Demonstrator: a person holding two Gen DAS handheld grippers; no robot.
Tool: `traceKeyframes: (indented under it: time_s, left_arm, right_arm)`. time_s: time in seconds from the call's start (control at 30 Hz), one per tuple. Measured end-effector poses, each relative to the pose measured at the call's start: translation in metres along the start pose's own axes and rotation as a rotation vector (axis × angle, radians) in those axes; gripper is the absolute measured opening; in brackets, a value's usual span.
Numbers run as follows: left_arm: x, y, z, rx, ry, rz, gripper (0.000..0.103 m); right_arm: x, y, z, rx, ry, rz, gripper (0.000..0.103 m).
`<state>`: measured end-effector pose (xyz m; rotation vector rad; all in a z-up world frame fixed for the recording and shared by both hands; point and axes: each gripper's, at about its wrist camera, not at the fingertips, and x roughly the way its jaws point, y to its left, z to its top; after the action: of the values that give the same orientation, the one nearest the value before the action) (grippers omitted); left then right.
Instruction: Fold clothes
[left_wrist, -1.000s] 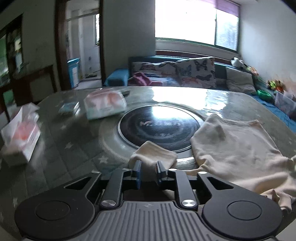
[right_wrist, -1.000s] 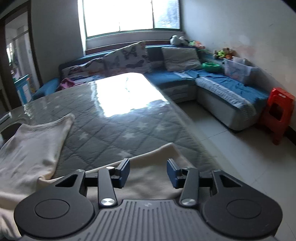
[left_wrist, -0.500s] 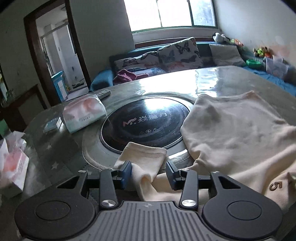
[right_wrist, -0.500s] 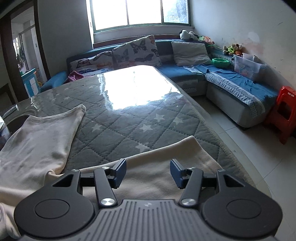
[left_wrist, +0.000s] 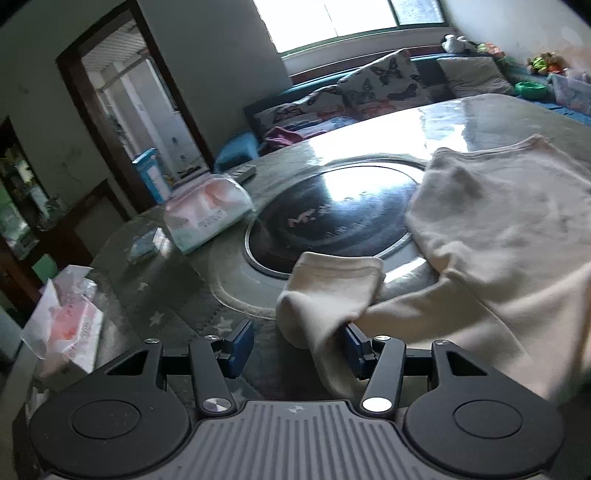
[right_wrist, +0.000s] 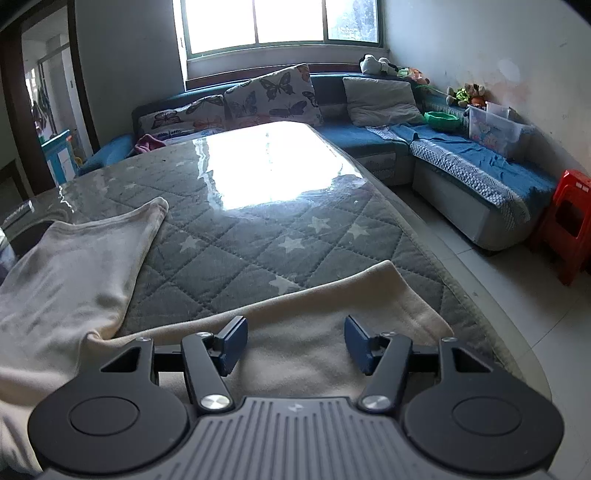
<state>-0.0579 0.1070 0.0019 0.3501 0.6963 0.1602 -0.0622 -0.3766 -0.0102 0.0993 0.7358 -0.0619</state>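
A cream sweatshirt (left_wrist: 498, 236) lies spread on the quilted table cover, its body over the right side of a round black hob. Its left sleeve (left_wrist: 332, 291) lies bunched between the jaws of my left gripper (left_wrist: 297, 349), which stands open; the cuff points toward the hob. In the right wrist view the same garment (right_wrist: 70, 273) lies at the left, and its other sleeve (right_wrist: 325, 317) stretches under my right gripper (right_wrist: 295, 345). That gripper is open wide above the sleeve, holding nothing.
A round black induction hob (left_wrist: 332, 218) is set into the table. Wipes packs (left_wrist: 207, 212) and a tissue bag (left_wrist: 64, 325) lie at the left. The table's right edge (right_wrist: 491, 325) drops to tiled floor. A blue sofa (right_wrist: 461, 155) and a red stool (right_wrist: 569, 221) stand beyond.
My left gripper opened from shut on the sleeve and swung its view rightward; the sleeve now lies loose between its jaws. My right gripper opened wider over the other sleeve.
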Motion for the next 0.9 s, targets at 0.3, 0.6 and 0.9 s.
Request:
traceKeyframes:
  time_s: [0.3, 0.6, 0.9]
  left_arm:
    - [0.017, 0.06, -0.013, -0.392, 0.092, 0.21, 0.057]
    - [0.02, 0.103, -0.047, -0.724, 0.157, 0.191, 0.057]
    - [0.012, 0.138, -0.059, -0.8, 0.138, 0.329, 0.057]
  right_arm:
    - [0.004, 0.004, -0.001, -0.022, 0.004, -0.012, 0.066]
    - [0.006, 0.004, 0.0, -0.03, 0.011, -0.017, 0.067]
    - [0.008, 0.006, 0.0, -0.027, 0.016, -0.024, 0.068]
